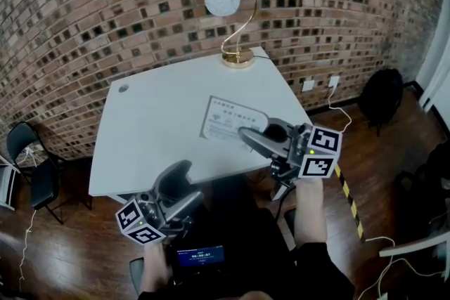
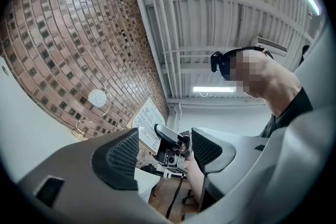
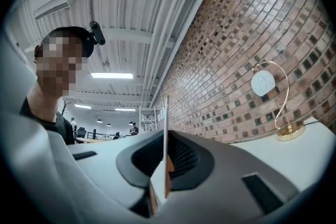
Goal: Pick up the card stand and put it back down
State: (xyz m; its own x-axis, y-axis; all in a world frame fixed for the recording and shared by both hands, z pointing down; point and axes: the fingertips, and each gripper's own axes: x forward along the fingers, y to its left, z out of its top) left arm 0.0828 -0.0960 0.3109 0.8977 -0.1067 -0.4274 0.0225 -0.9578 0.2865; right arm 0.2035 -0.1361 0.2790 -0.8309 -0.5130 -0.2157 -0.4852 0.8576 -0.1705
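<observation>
Head view: the card stand (image 1: pixel 226 119) is just past the middle of the bench (image 1: pixel 148 116), toward 5 o'clock. The right hand-held gripper (image 1: pixel 245 131) pinches its near edge. The left hand-held gripper (image 1: pixel 188 185) hangs off the bench at 7 o'clock, and a lamp (image 1: pixel 232 24) stands at 12 o'clock.

Left gripper view: its jaws stand wide with nothing between them.

Right gripper view: the jaws are clamped on the thin sheet, seen edge-on. It looks light, stiff and slick. A grip low on the sheet, near its base, would likely limit swinging.
</observation>
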